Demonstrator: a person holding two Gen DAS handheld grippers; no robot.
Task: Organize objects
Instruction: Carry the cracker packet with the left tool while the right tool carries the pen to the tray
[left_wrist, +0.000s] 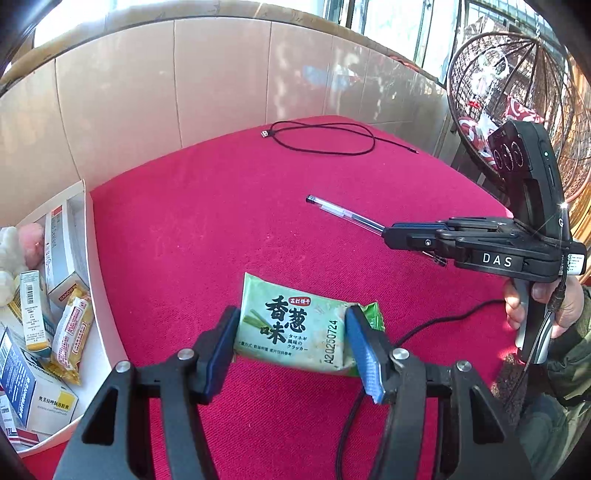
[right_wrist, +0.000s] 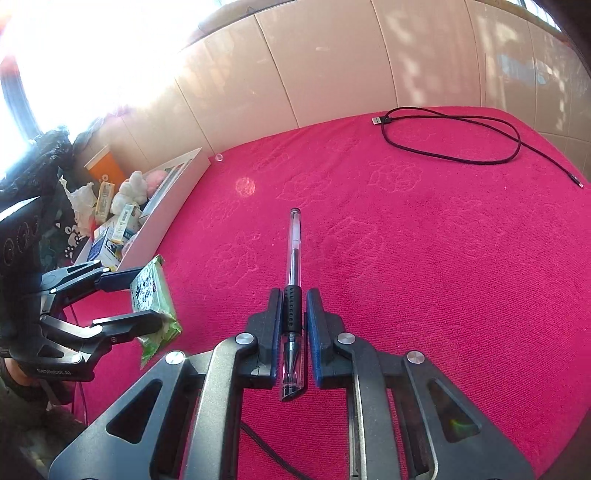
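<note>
My left gripper (left_wrist: 291, 336) is shut on a green cracker packet (left_wrist: 303, 328), its blue pads pressed on both ends. It also shows in the right wrist view (right_wrist: 133, 295), holding the packet (right_wrist: 151, 295) just above the red cloth. My right gripper (right_wrist: 293, 310) is shut on a clear pen (right_wrist: 294, 266) at its black grip, the pen pointing forward. In the left wrist view the right gripper (left_wrist: 386, 236) holds the pen (left_wrist: 343, 212) out over the cloth.
A white box (left_wrist: 92, 295) of small cartons and snack packs stands at the left, also in the right wrist view (right_wrist: 166, 206). A black USB cable (left_wrist: 325, 138) lies coiled at the far side of the red cloth (left_wrist: 221, 221). A wicker basket (left_wrist: 517, 92) stands at the right.
</note>
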